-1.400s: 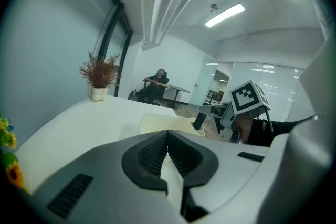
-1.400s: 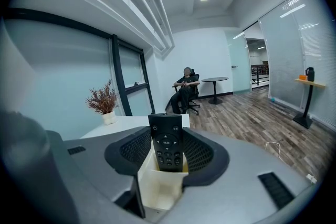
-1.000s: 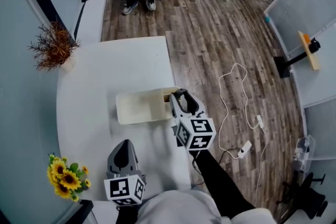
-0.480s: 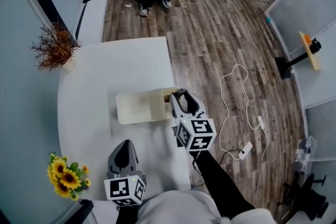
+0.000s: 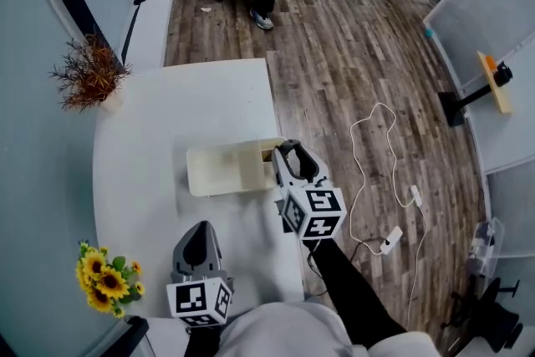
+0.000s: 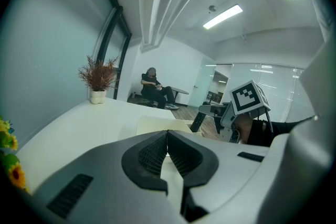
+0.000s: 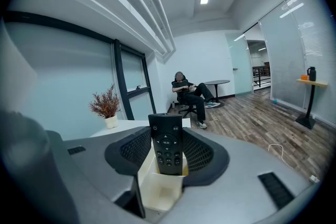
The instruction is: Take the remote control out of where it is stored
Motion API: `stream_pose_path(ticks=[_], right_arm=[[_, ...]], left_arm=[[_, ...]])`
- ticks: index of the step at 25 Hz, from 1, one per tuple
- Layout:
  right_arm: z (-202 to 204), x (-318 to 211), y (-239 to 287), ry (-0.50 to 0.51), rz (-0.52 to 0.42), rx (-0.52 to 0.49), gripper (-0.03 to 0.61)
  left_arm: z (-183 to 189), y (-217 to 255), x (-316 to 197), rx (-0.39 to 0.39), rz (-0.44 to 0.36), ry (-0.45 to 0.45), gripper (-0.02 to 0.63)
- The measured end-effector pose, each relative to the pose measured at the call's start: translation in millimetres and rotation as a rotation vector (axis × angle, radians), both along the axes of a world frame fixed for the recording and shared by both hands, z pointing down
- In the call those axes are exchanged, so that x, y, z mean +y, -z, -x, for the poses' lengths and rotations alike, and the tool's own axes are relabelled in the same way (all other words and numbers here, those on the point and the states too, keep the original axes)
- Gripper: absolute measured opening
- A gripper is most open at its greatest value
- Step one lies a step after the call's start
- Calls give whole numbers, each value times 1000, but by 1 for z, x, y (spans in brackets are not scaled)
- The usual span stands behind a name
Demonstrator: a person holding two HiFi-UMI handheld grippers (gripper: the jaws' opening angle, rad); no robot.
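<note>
"Obstacles round the box (image 5: 221,167)?"

"Only sunflowers (image 5: 107,278) and a dried plant (image 5: 88,75), well apart along the bench's (image 5: 167,113) left edge. My right gripper (image 5: 288,156) has its jaws clamped on the remote control (image 7: 167,147), upright in the box's end slot by the bench's right edge. My left gripper (image 5: 199,234), jaws together and empty, rests nearer me."

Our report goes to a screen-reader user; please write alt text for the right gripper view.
A black rectangular remote control stands upright in a cream plastic box, clamped by the right gripper. Behind lie a white table, a dried plant and a seated person.
</note>
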State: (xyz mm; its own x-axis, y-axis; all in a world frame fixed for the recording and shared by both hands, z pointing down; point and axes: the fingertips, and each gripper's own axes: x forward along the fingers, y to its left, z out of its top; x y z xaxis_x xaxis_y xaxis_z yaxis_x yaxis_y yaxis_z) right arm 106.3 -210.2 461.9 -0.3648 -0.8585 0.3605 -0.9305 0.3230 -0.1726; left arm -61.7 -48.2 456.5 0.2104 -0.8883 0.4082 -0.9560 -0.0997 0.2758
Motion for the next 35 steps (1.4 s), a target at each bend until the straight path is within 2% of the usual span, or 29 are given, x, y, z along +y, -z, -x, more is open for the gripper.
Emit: stream_pose_path(ticks=[35], right_arm=[[4, 0, 13, 14, -24, 5, 186]], left_arm=[[1, 8, 3, 13, -18, 3, 9]])
